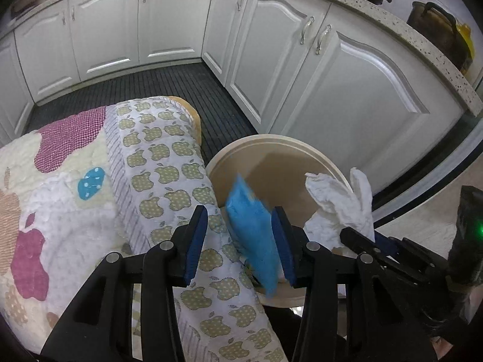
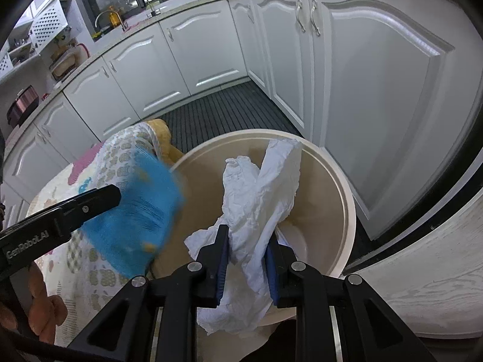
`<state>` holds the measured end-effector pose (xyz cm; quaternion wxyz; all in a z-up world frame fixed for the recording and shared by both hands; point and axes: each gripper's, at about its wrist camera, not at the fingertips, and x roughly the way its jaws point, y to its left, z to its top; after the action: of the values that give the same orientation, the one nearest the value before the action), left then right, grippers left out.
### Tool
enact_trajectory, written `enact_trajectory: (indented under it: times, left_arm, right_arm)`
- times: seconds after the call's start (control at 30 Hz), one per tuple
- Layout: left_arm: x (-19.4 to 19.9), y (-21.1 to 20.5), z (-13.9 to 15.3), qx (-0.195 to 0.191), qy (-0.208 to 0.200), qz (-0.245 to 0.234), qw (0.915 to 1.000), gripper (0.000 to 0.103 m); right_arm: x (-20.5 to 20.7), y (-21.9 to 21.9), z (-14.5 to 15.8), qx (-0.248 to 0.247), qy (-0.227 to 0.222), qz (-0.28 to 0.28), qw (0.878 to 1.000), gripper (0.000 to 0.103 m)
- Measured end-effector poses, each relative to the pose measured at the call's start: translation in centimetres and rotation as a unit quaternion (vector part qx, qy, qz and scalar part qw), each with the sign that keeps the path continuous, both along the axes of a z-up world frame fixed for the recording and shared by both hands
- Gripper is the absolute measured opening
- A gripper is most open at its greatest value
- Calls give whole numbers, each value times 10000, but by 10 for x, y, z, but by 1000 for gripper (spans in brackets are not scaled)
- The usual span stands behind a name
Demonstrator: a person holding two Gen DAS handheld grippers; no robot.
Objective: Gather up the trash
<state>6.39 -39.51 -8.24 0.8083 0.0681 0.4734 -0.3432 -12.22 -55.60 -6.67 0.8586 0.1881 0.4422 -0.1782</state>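
A round beige bin [image 1: 273, 142] stands on the floor below both grippers. My left gripper [image 1: 239, 212] hangs over its near left rim. A blurred blue packet [image 1: 250, 226] sits between its pads, against the right pad only, with a gap on the left side, so the jaws are open. The right wrist view shows the same blue packet [image 2: 142, 211] beside the bin's rim [image 2: 347, 211]. My right gripper [image 2: 248, 232] is shut on a crumpled white tissue [image 2: 259, 187] over the bin's mouth. The tissue [image 1: 335, 205] also shows in the left wrist view.
A quilted cloth with apple patterns [image 1: 90, 181] covers a surface just left of the bin. White cabinet doors [image 1: 347, 90] run along the back and right, above a dark slatted mat [image 1: 181, 87]. Pots [image 1: 437, 30] stand on the counter. A pale wood-grain floor [image 2: 437, 271] lies at right.
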Motion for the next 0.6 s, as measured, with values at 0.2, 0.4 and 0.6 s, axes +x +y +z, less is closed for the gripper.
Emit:
enact_trajectory:
  times: [0.2, 0.4, 0.6]
  left_arm:
    - [-5, 2, 2, 23, -112, -39, 9999, 59]
    - [-11, 14, 6, 48, -220, -9, 9997, 60]
    - [-17, 39, 15, -34, -350, 291, 9990, 60]
  right_arm:
    - [0, 2, -1, -62, -46, -55, 10000, 43]
    - [-2, 8, 2, -136, -68, -51, 9999, 45]
    - [-9, 24, 16, -377, -150, 0, 9992, 47]
